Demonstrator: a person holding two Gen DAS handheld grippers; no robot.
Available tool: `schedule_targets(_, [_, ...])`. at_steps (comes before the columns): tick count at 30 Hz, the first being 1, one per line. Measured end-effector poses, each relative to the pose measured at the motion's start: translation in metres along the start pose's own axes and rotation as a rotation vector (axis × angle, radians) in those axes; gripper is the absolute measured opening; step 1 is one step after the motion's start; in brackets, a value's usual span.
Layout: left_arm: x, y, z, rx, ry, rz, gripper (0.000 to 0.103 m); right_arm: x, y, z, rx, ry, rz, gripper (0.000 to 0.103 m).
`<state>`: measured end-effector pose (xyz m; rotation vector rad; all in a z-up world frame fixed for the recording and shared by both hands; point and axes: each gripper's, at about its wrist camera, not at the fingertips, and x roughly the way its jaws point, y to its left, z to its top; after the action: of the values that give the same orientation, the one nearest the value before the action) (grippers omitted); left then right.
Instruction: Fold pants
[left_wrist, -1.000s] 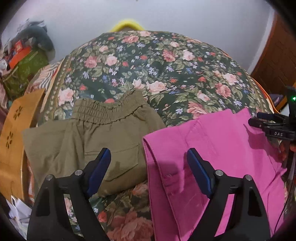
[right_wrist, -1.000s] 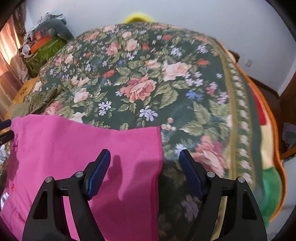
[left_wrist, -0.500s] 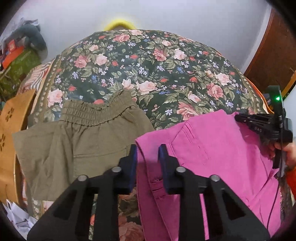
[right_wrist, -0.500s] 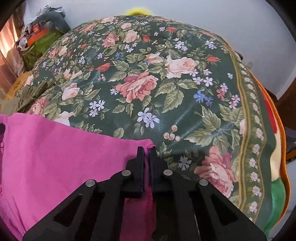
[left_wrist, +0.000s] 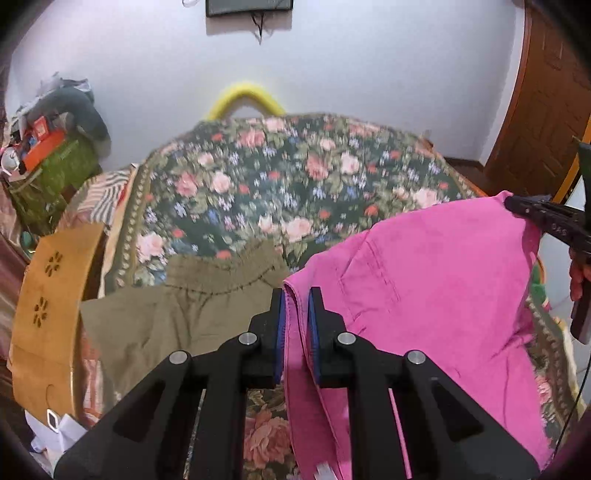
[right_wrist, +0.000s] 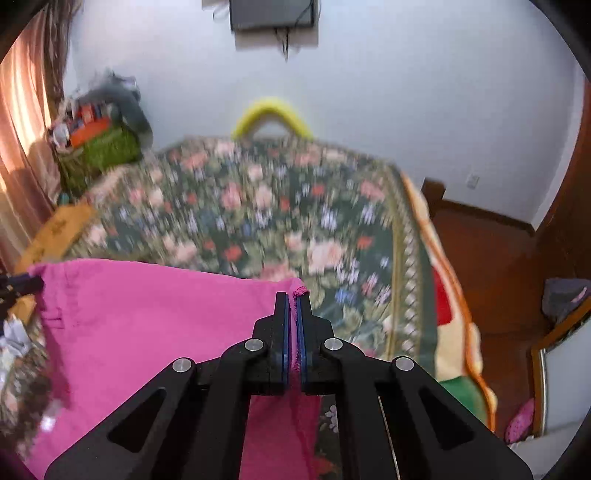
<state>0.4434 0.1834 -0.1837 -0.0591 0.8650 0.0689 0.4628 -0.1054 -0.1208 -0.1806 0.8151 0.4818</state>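
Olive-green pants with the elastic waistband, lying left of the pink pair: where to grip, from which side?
Grip the olive-green elastic-waist pants at the two ends of the gathered waistband, coming from the near side. They lie flat on the floral blanket with the waistband at the far edge. Both grippers are busy: left gripper and right gripper each clamp a corner of the pink pants.

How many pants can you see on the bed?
2. The pink pants are held up by the left gripper and right gripper. The olive pants lie flat beside them. More may be hidden.
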Motion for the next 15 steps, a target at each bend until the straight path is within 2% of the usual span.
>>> schedule_targets(6, [-0.045, -0.007, -0.004, 0.028, -0.037, 0.016, 0.012, -0.053, 0.002, -0.001, 0.026, -0.063, 0.026, 0.003])
schedule_targets(15, [-0.093, -0.028, -0.051, 0.110, -0.056, 0.048, 0.011, -0.110, 0.012, -0.047, 0.034, -0.088, 0.047, 0.003])
